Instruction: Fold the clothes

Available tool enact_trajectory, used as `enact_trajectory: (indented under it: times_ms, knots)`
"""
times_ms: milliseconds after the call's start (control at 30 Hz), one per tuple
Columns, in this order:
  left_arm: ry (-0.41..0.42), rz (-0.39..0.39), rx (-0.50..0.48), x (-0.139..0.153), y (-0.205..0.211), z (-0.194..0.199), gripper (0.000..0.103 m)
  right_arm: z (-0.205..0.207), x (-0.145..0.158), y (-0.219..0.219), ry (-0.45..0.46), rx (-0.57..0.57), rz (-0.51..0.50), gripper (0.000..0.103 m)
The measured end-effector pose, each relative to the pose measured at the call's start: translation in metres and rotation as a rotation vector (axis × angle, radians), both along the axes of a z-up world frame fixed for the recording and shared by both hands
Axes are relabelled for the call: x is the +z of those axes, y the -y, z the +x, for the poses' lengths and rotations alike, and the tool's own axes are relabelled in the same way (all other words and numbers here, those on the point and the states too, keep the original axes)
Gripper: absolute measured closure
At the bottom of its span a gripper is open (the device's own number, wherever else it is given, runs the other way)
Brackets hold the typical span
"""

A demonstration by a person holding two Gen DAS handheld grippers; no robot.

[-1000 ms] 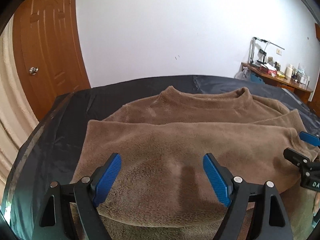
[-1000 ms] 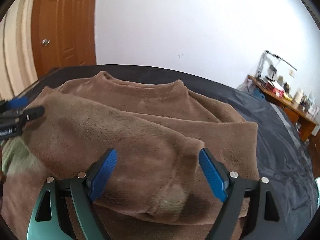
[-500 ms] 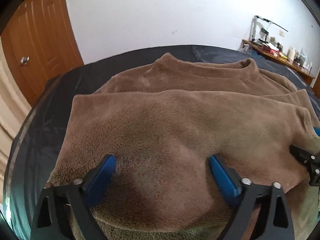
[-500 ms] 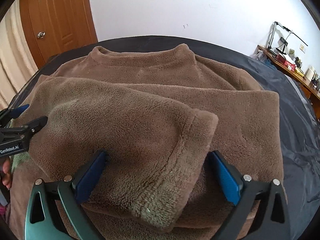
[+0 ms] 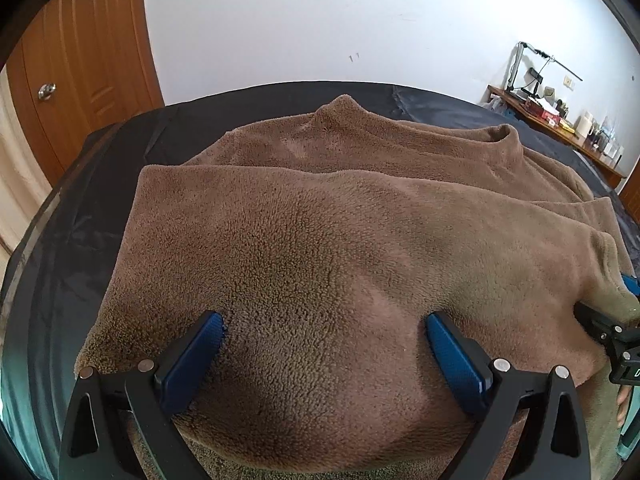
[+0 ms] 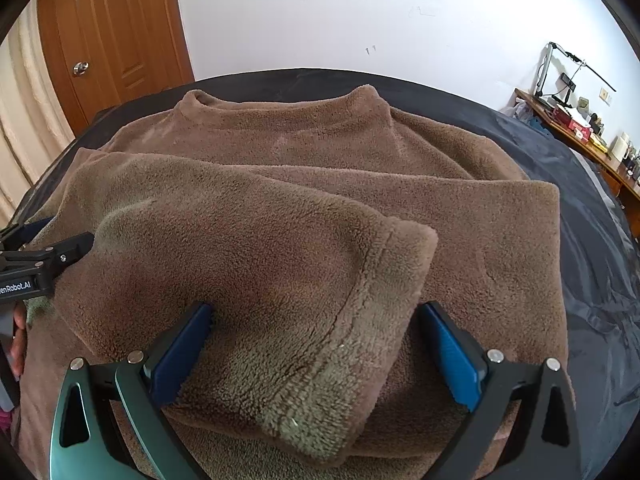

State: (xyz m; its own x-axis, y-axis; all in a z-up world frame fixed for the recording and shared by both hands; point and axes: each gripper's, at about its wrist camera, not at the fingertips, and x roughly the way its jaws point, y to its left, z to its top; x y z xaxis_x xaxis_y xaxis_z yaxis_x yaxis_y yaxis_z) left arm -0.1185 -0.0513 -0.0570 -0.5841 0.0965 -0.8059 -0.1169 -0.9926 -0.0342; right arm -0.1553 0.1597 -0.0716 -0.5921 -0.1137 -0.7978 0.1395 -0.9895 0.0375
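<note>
A fuzzy brown fleece sweater [image 5: 340, 240] lies spread on a dark, slightly shiny sheet [image 5: 80, 240] that covers the bed, its round collar [image 6: 280, 104] turned toward the white wall. Both sleeves are already crossed over the chest, and the cuff of the upper sleeve [image 6: 380, 300] ends on the side of the sweater away from the wooden door. That layout reads as a fold half done: with the sleeves tucked in, the garment is a neat block, and what seems to be left is to bring the hem end up toward the collar.

The left gripper [image 5: 324, 344], black with blue ribbed pads, stands over the sleeve layer at the hem end of the sweater, on the door side. Its jaws are spread as wide as they go; fleece bulges up between them, the pad tips rest on or just above the pile, and nothing is pinched. The right gripper [image 6: 316, 332], teal-bodied with the same blue pads, straddles the sleeve cuff with its jaws equally wide and also grips nothing. Both hang side by side along the hem end, which suits a two-handed grasp of that edge.
</note>
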Motion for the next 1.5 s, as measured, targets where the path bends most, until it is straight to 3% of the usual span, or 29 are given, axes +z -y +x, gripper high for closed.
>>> enact_trajectory:
  times_ms: [600,767,1000,1367,1500]
  knots:
    - [0.006,0.016,0.000,-0.001,0.002,-0.002,0.001,-0.001,-0.002,0.003,-0.013,-0.020,0.016,0.001]
    - [0.006,0.017,-0.001,-0.001,0.002,-0.002,0.001,0.016,0.007,0.013,-0.059,-0.075,0.110,0.000]
    - [0.006,0.021,-0.001,-0.001,0.002,-0.002,0.001,0.062,0.025,0.029,-0.145,-0.065,0.209,0.000]
    - [0.024,0.039,-0.018,0.006,0.009,0.008,0.001,0.179,0.047,-0.015,-0.213,-0.023,0.093,0.000]
    - [0.006,0.020,-0.049,0.017,0.007,0.030,0.001,0.206,0.033,-0.021,-0.188,-0.047,0.195,0.000]
